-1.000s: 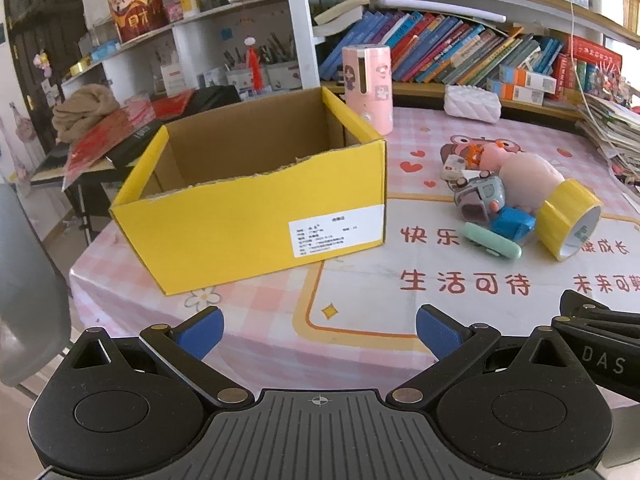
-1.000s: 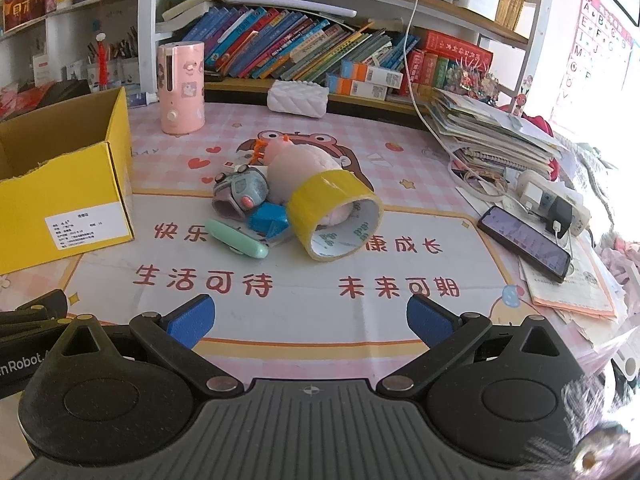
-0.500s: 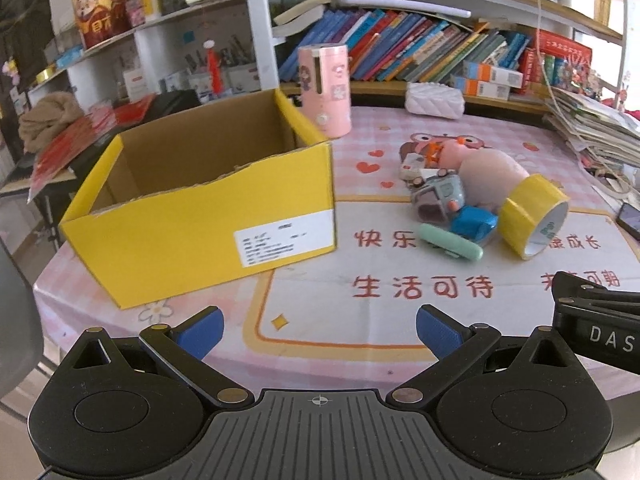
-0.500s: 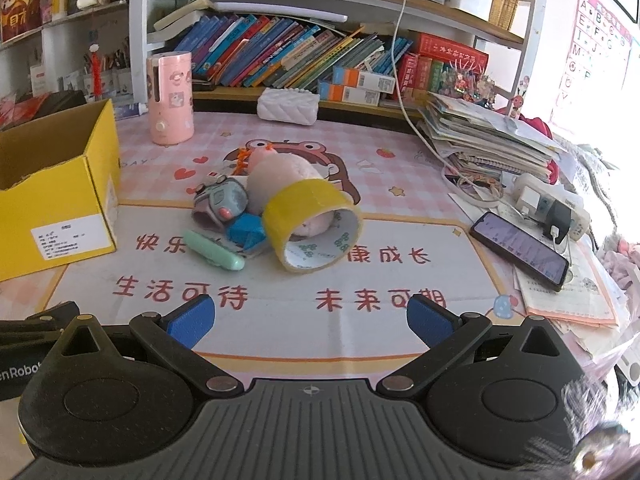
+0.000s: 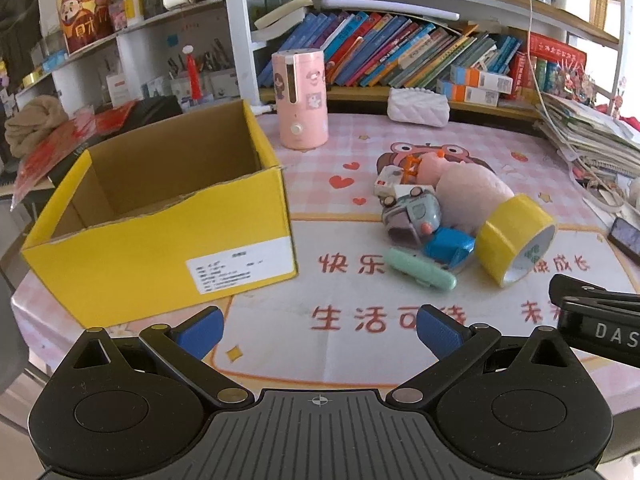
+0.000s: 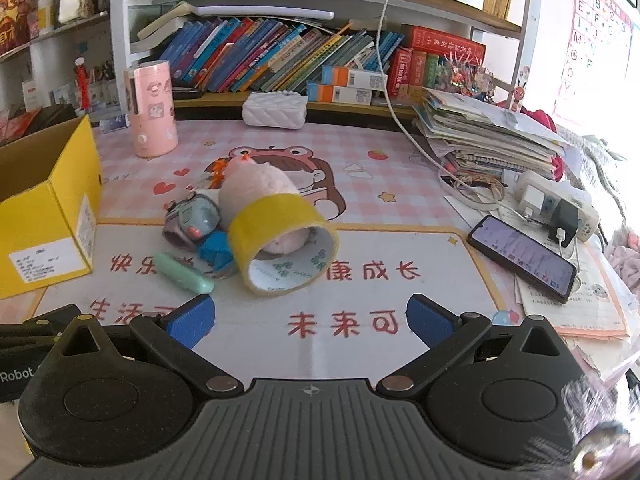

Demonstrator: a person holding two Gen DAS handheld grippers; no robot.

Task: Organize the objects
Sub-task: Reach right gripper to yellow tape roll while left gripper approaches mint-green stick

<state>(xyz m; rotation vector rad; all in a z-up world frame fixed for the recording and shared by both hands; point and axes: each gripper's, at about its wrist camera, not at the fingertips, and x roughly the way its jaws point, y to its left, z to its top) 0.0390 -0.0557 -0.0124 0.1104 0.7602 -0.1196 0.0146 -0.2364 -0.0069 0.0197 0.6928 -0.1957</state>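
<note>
A yellow cardboard box (image 5: pixel 168 236) stands open and empty on the table's left; its corner shows in the right wrist view (image 6: pixel 48 216). A pile of items lies mid-table: yellow tape roll (image 5: pixel 516 236) (image 6: pixel 284 244), pink plush toy (image 5: pixel 468 196) (image 6: pixel 256 184), grey toy car (image 5: pixel 412 216) (image 6: pixel 192 220), blue toy (image 5: pixel 448 246) (image 6: pixel 214 250), mint green pen-like case (image 5: pixel 420 274) (image 6: pixel 182 272). My left gripper (image 5: pixel 320 330) is open and empty, near the table's front edge before the box and pile. My right gripper (image 6: pixel 308 318) is open and empty, just short of the tape roll.
A pink cylinder (image 5: pixel 300 100) and a white quilted pouch (image 5: pixel 418 106) stand at the back. A phone (image 6: pixel 524 258), chargers (image 6: pixel 552 204) and a paper stack (image 6: pixel 488 136) crowd the right side. Bookshelves (image 6: pixel 280 56) line the back.
Both grippers have moved forward and right over the table; the pile looks closer in both views. The box has shifted left in the left wrist view. Jaws stay open.
</note>
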